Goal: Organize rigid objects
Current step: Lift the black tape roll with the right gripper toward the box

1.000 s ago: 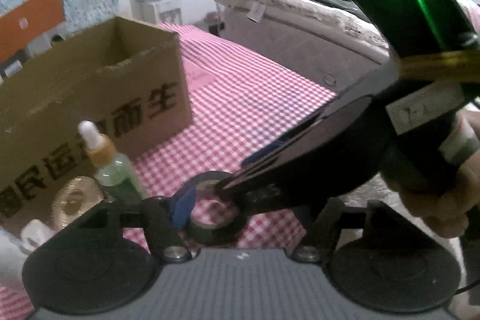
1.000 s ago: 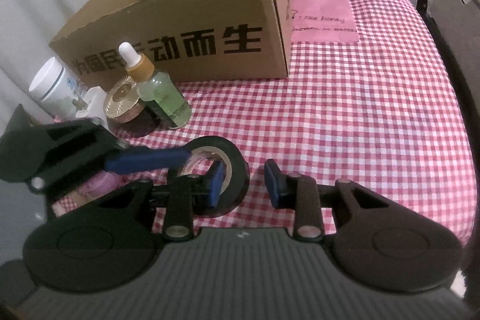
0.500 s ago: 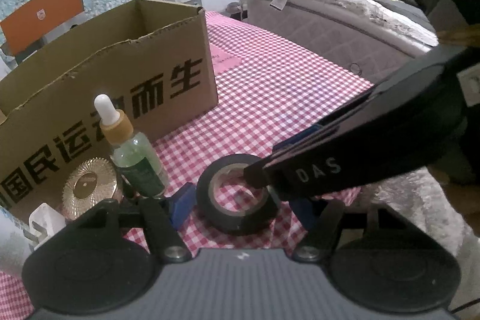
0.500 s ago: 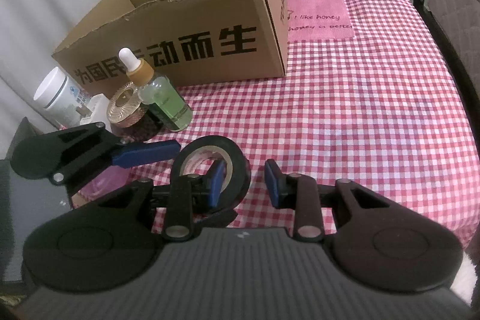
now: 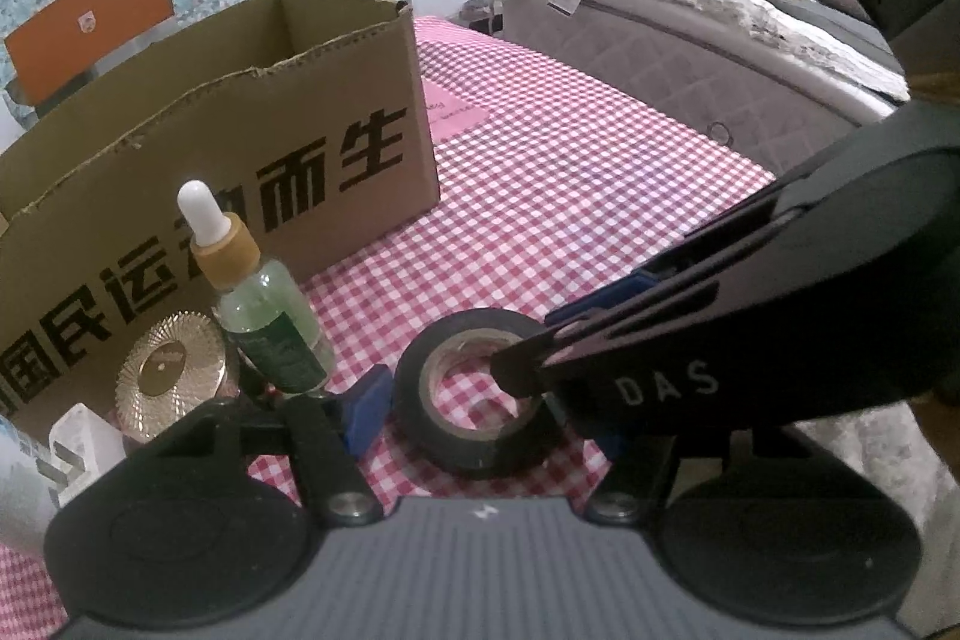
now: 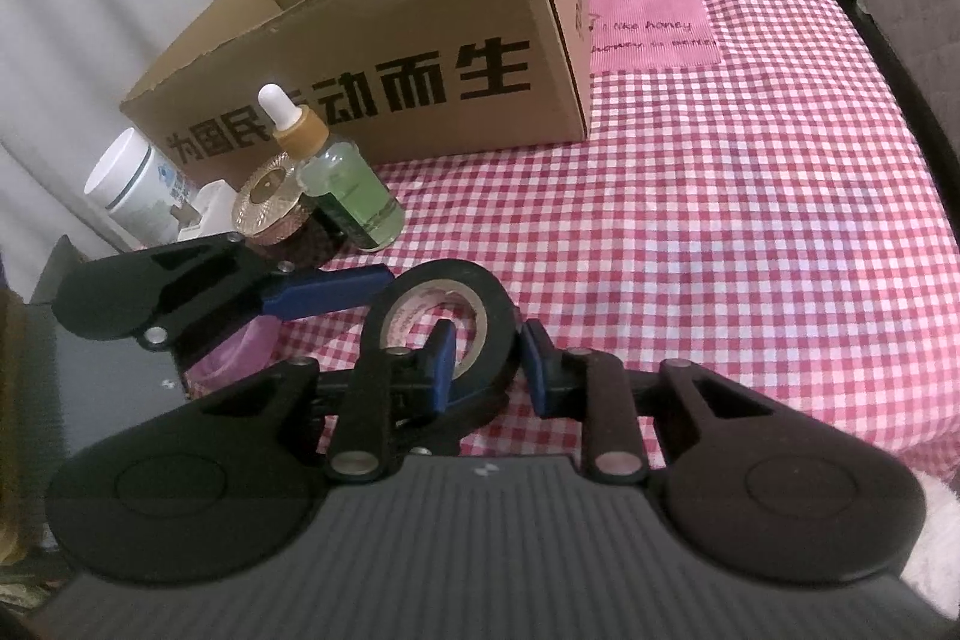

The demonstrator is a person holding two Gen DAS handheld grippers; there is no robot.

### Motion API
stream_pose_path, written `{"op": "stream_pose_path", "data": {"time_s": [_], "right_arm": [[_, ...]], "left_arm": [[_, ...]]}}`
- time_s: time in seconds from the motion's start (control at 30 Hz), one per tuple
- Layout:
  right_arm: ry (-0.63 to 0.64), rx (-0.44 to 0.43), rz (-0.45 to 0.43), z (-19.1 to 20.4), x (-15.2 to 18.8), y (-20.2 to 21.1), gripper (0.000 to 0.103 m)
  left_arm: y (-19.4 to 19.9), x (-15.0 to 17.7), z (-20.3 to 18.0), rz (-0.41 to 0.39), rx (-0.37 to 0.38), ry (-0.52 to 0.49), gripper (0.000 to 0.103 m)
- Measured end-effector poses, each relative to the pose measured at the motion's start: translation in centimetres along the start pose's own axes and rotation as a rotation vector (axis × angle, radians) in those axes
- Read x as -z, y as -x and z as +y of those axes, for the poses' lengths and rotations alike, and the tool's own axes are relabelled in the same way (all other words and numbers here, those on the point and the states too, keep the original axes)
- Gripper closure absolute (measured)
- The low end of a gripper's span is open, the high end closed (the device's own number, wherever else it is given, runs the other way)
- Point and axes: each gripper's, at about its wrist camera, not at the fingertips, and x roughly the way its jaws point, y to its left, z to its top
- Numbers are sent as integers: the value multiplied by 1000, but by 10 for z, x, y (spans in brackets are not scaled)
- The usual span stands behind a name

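Observation:
A black tape roll (image 5: 480, 394) (image 6: 444, 316) lies on the red checked cloth. My right gripper (image 6: 487, 361) is shut on the tape roll's wall, one blue pad inside the hole, one outside. My left gripper (image 5: 486, 418) is open around the roll without pinching it; its left blue pad (image 5: 366, 400) stands beside the roll. A green dropper bottle (image 5: 264, 316) (image 6: 342, 196), a gold-lidded jar (image 5: 171, 364) (image 6: 273, 208) and a white jar (image 6: 135, 190) stand before the open cardboard box (image 5: 240, 148) (image 6: 390, 58).
A small white plug-like item (image 5: 84, 436) sits by the gold jar. A pink patch (image 6: 648, 22) lies on the cloth right of the box. A bed (image 5: 690, 4) stands past the table's right edge.
The left gripper has pulled back and up, so the box and bottle appear farther. The right gripper's pads have closed onto the tape roll's wall.

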Motion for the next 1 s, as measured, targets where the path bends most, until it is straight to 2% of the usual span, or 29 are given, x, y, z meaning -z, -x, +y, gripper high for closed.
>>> {"op": "stream_pose_path", "data": {"time_s": [0.37,1.0], "right_arm": [[-24,1,-1,3,-1,7,81],[13,27,-72,32,-2,47,81]], "left_arm": [[10,-3,1,-13,4,21,35],[53,-4,-1,-119,-14,18,35]]}}
